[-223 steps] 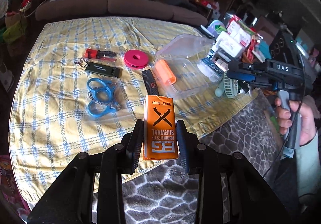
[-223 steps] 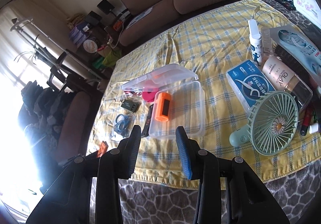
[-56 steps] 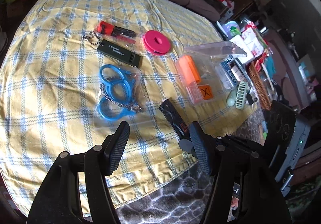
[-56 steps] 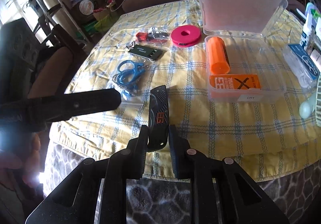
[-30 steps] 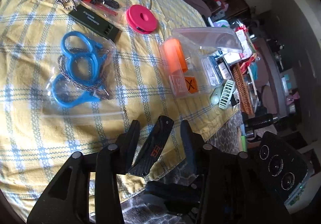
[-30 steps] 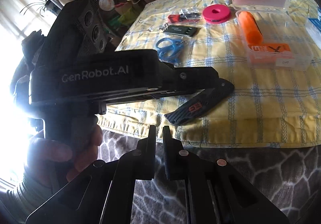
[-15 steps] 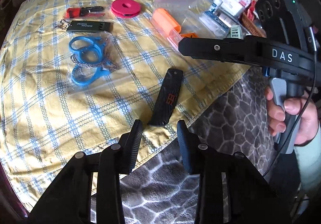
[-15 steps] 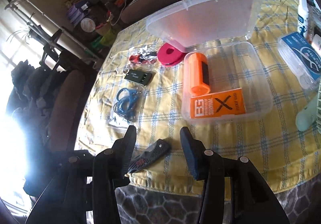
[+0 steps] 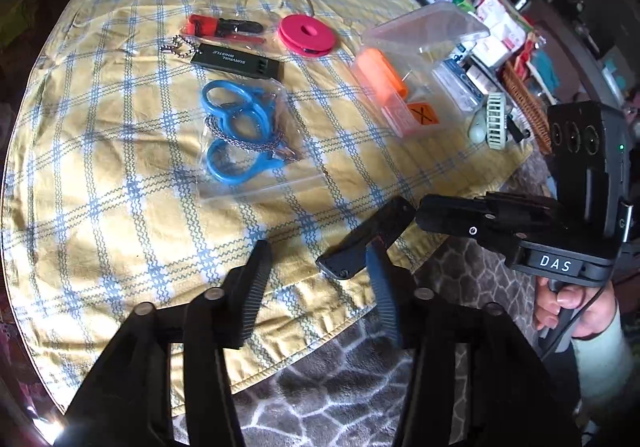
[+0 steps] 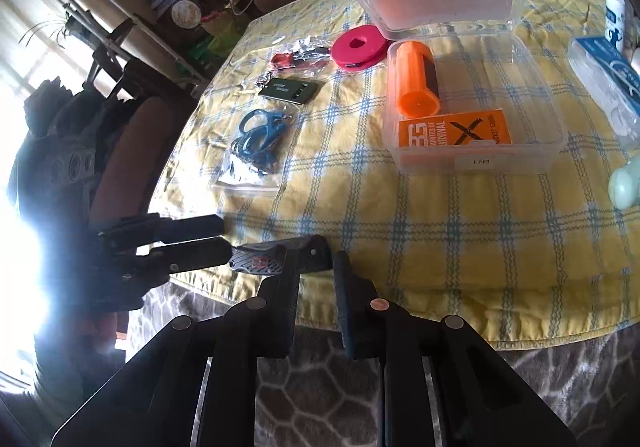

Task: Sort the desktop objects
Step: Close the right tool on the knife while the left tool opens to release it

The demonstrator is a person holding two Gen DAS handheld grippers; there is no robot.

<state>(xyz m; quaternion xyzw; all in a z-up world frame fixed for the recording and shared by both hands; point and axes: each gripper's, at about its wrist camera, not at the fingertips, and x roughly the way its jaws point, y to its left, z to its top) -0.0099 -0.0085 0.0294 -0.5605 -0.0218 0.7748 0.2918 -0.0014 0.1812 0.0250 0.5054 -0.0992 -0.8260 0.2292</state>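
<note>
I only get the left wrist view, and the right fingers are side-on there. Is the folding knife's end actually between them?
Observer: Yes. The folding knife has its end in the gap of the right gripper. The fingers are closing, and neither pad presses on it yet.
Operator: Which face is up?
Observer: The one with the red logo.
Operator: Any room in the clear box?
Observer: Yes. The clear box has bare floor beside the orange cylinder, beyond the booklet.

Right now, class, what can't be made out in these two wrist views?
Whether the right gripper, jaws closing with the folding knife between, touches it: right wrist view, own finger covers contact.
Green fan: right wrist view, cut off by edge.
Bagged red tool: both views, too small to identify.
</note>
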